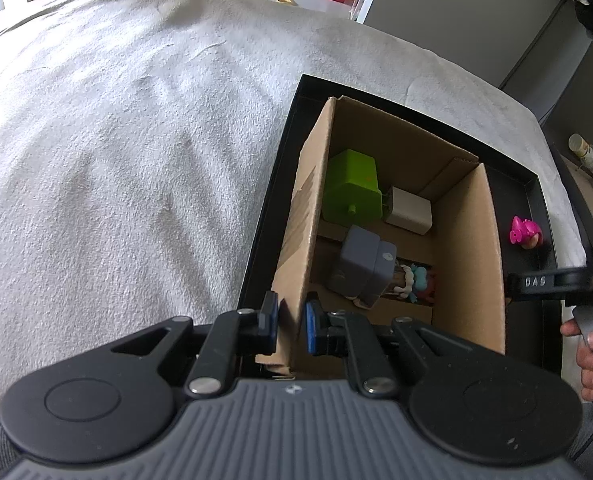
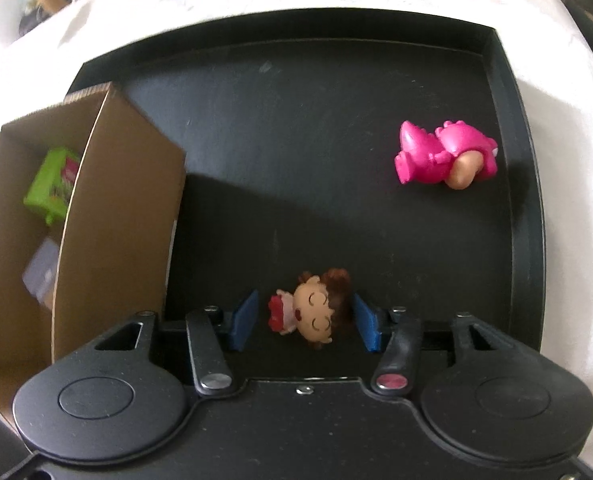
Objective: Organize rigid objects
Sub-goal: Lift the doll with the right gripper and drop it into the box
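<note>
Cardboard box [image 1: 472, 256] standing in black tray [image 2: 336, 100]: left gripper [image 1: 290, 326] clamped on nearest wall; inside, grey block [image 1: 360, 268] nearest, small figure [image 1: 416, 282] beside it, green toy [image 1: 350, 192] and white cube [image 1: 410, 214] farther. Right of box, on tray floor: brown-haired doll [image 2: 316, 312] between parted right gripper [image 2: 304, 322] pads, untouched; pink figure [image 2: 444, 156] beyond.

Black two-finger grippers [image 1: 290, 322] [image 2: 304, 322] with blue pads [image 1: 309, 328], silver pivot screws, ribbed grey housing, grey sleeve

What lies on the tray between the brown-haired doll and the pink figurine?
Nothing: the right wrist view shows bare black tray between the brown-haired doll and pink figurine.
</note>
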